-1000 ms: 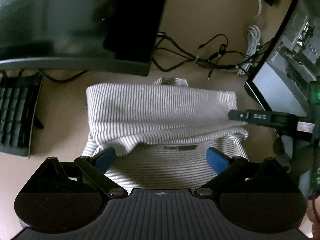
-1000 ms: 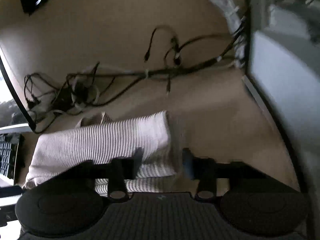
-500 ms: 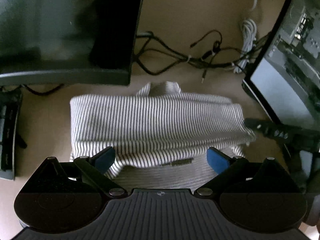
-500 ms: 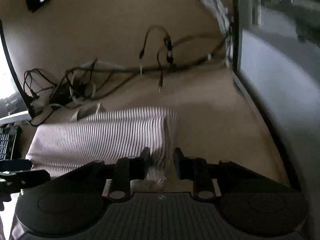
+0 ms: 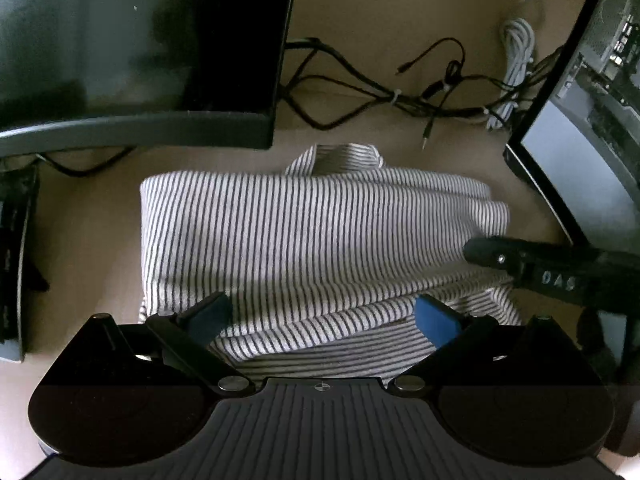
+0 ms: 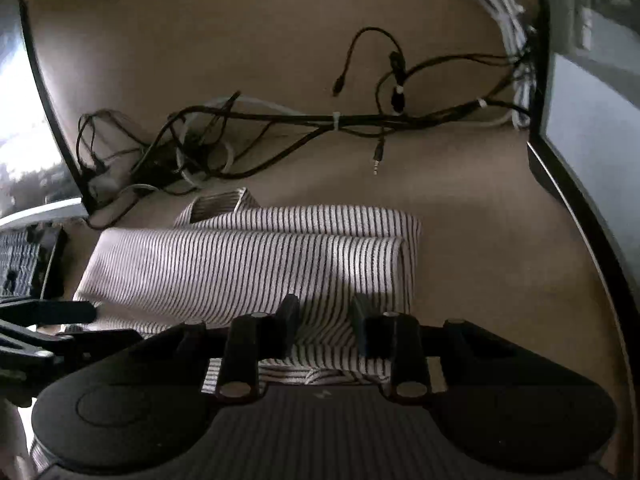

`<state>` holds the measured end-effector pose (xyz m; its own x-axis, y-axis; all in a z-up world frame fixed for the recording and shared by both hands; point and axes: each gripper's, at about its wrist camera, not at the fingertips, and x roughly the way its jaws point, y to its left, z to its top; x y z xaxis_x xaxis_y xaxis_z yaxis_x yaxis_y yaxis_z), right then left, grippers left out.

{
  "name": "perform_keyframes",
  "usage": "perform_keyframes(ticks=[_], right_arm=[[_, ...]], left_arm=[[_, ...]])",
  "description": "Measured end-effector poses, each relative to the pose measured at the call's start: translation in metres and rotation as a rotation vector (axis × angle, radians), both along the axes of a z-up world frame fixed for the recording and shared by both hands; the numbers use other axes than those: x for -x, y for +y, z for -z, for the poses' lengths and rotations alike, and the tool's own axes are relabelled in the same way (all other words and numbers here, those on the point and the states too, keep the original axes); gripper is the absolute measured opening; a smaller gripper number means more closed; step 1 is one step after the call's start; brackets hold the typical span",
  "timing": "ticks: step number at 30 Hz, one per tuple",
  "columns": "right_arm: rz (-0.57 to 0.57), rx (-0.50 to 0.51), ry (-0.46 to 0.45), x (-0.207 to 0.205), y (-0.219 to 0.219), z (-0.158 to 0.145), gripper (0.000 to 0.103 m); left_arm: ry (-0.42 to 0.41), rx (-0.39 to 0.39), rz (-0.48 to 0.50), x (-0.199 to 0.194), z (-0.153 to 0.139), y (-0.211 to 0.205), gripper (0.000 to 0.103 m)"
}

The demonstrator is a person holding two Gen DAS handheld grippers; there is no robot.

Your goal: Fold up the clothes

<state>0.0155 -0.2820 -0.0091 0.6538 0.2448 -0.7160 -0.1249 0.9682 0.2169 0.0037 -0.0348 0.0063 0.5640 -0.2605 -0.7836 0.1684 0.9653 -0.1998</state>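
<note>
While the shirt [image 5: 316,240] lies folded on the desk [image 6: 500,240], long axis nine-to-three, the left gripper [image 5: 324,316] gapes wide at six; the right gripper [image 6: 324,320], narrow and just easing apart, straddles cloth at three.

1. The left gripper [image 5: 323,315] has a black body with a ribbed grey plate in the middle and two round black housings beside that plate.
2. Its fingers [image 5: 436,320] carry blue pads, and silver screws sit at the link joints.
3. The right gripper [image 6: 326,326] has dark pads; one finger carries the white letters "DAS".
</note>
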Motion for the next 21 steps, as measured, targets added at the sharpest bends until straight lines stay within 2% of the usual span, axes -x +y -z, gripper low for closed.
perform_keyframes(ticks=[3, 7, 10, 14, 16, 18, 21], right_arm=[[-0.009, 0.007, 0.007, -0.002, 0.000, 0.000, 0.032], [-0.029, 0.024, 0.002, -0.002, 0.006, 0.001, 0.043], [-0.046, 0.047, 0.001, -0.003, 0.012, 0.001, 0.046], [-0.034, 0.050, -0.019, -0.008, 0.015, -0.014, 0.045], [-0.039, 0.054, -0.068, -0.016, 0.020, -0.027, 0.033], [-0.053, 0.046, -0.102, -0.029, 0.026, -0.037, 0.032], [-0.090, 0.025, -0.092, -0.054, 0.041, -0.033, 0.032]], left_arm=[[-0.001, 0.006, 0.004, 0.000, 0.001, 0.001, 0.103], [0.001, 0.020, 0.004, 0.001, 0.002, 0.004, 0.103], [-0.003, 0.021, 0.007, 0.001, 0.003, 0.004, 0.103], [-0.013, 0.035, 0.016, 0.003, 0.006, 0.006, 0.103], [-0.020, 0.051, 0.015, 0.004, 0.007, 0.009, 0.103], [-0.027, 0.057, 0.018, 0.006, 0.007, 0.009, 0.103], [-0.036, 0.066, 0.025, 0.008, 0.008, 0.011, 0.103]])
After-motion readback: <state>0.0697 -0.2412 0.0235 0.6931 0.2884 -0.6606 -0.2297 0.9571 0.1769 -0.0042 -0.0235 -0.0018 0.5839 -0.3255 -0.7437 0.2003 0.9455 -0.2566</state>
